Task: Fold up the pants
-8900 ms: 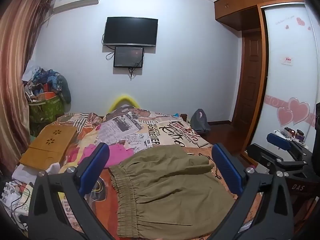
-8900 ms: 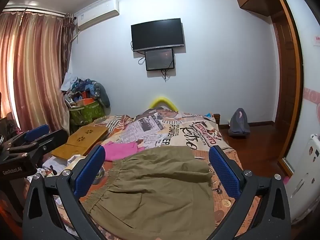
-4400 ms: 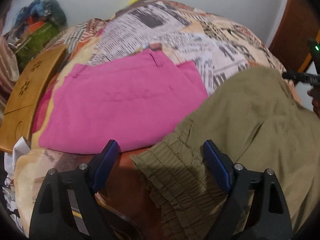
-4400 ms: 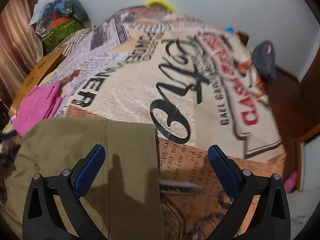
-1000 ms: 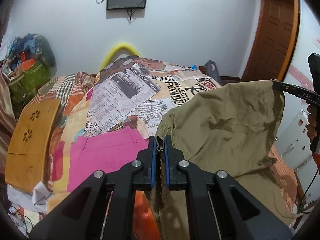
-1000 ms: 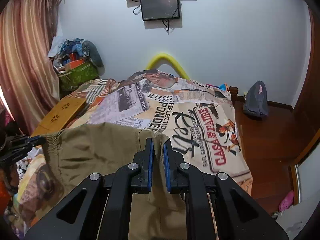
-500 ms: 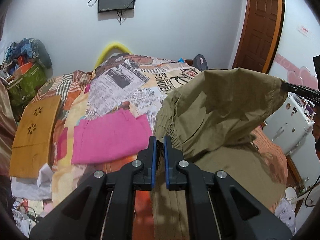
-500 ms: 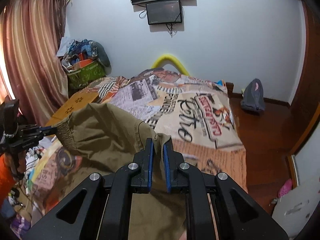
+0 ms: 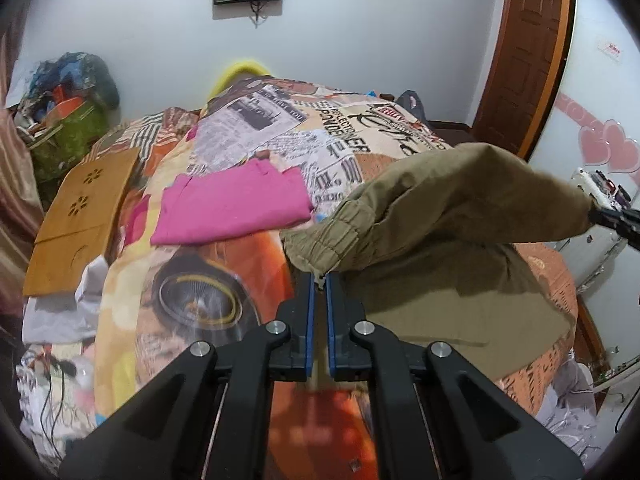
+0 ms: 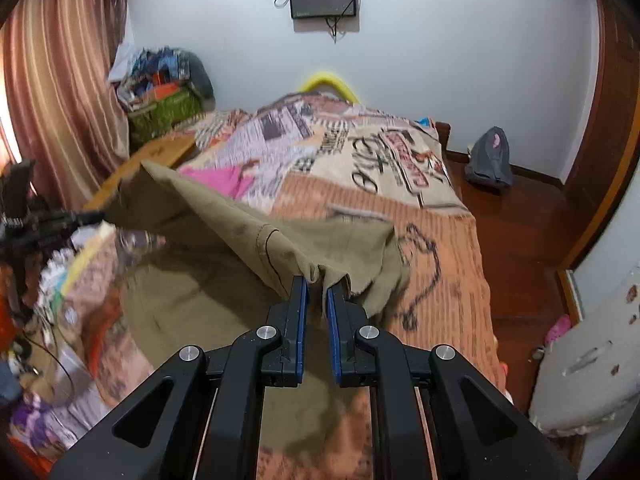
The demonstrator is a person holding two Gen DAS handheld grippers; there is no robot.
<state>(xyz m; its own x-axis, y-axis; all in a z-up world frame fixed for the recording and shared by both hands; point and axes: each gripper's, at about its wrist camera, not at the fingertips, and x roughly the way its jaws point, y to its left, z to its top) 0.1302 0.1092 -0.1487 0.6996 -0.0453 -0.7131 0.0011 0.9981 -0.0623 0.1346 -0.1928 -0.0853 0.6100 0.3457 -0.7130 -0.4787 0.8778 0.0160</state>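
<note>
The olive pants (image 9: 452,208) hang stretched between my two grippers above the bed, with their lower part lying on the bedspread. My left gripper (image 9: 319,280) is shut on the elastic waistband corner. My right gripper (image 10: 317,286) is shut on the other end of the olive pants (image 10: 224,216). The right gripper also shows at the right edge of the left wrist view (image 9: 612,220). The left gripper shows at the left of the right wrist view (image 10: 52,220).
A folded pink garment (image 9: 232,208) lies on the printed bedspread (image 9: 328,136) beyond the pants. A wooden lap tray (image 9: 76,216) sits at the bed's left edge. A green basket of clutter (image 9: 68,128) stands by the curtain. A grey bag (image 10: 490,158) is on the floor.
Both grippers have come lower and nearer the bed's front, carrying the held edge of the pants with them. The fabric now droops closer to the part lying on the bed.
</note>
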